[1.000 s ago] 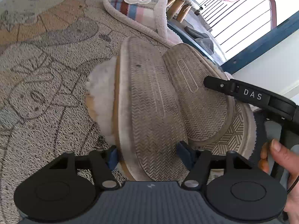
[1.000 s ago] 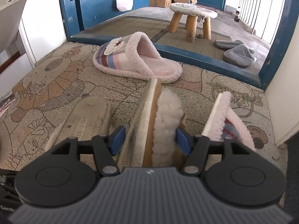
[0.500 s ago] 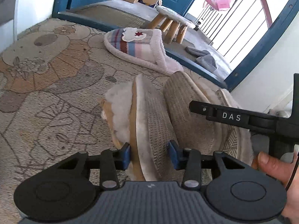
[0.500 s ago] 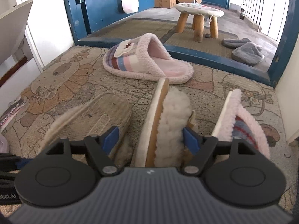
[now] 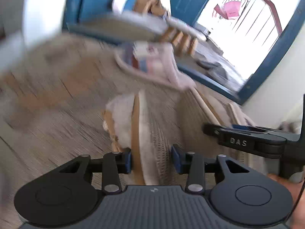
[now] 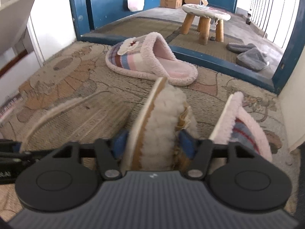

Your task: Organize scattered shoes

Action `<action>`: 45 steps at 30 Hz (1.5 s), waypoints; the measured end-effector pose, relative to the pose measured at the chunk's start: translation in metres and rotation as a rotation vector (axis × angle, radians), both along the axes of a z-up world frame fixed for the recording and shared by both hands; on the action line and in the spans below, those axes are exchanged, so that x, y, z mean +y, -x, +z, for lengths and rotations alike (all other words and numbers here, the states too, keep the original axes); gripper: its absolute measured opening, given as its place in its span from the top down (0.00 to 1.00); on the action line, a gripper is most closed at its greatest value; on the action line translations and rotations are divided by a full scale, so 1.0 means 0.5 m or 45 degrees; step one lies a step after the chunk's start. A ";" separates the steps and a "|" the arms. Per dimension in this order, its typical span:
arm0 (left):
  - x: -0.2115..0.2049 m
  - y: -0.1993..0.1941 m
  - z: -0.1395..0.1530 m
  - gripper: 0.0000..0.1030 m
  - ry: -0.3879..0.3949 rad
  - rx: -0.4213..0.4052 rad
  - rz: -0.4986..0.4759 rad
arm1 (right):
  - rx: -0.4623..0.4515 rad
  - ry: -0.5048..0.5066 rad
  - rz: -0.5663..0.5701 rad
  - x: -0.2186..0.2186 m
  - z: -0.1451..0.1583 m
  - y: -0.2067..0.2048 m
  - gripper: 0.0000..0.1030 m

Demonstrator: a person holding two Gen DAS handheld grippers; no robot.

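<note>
While the patterned doormat [image 6: 57,80] is carrying four slippers, the striped pink slipper [image 6: 150,59] is lying flat near the blue threshold [image 6: 219,61], its mate [image 6: 246,127] standing on edge at the right. Between them, two tan fleece-lined slippers are being gripped on edge: the right gripper [image 6: 152,143], jaws just closing, is clenching one [image 6: 162,112]; the left gripper [image 5: 151,159], jaws likewise closing, is pinching the sole of the other [image 5: 141,129]. Soft fleece is compressing, so either slipper may be twisting loose and toppling.
</note>
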State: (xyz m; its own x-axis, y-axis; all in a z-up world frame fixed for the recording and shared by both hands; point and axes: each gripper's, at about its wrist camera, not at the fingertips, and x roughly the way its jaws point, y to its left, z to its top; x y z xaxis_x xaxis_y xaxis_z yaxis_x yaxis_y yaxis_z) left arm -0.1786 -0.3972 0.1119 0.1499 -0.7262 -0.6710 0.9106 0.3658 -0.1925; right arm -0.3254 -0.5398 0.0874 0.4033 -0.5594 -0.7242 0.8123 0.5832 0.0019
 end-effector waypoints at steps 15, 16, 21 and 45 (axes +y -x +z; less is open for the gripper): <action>0.018 0.019 -0.005 0.50 -0.127 -0.260 -0.135 | -0.108 -0.036 0.010 0.012 0.004 -0.013 0.39; 0.020 0.008 -0.007 0.50 -0.130 -0.237 -0.119 | -0.113 -0.037 0.009 0.013 0.005 -0.014 0.39; 0.055 -0.055 -0.030 0.50 -0.156 -0.068 0.000 | -0.117 -0.024 0.014 0.020 0.010 -0.022 0.31; 0.090 -0.078 0.000 0.28 -0.042 0.064 -0.005 | -0.155 -0.089 -0.014 0.038 -0.003 -0.052 0.11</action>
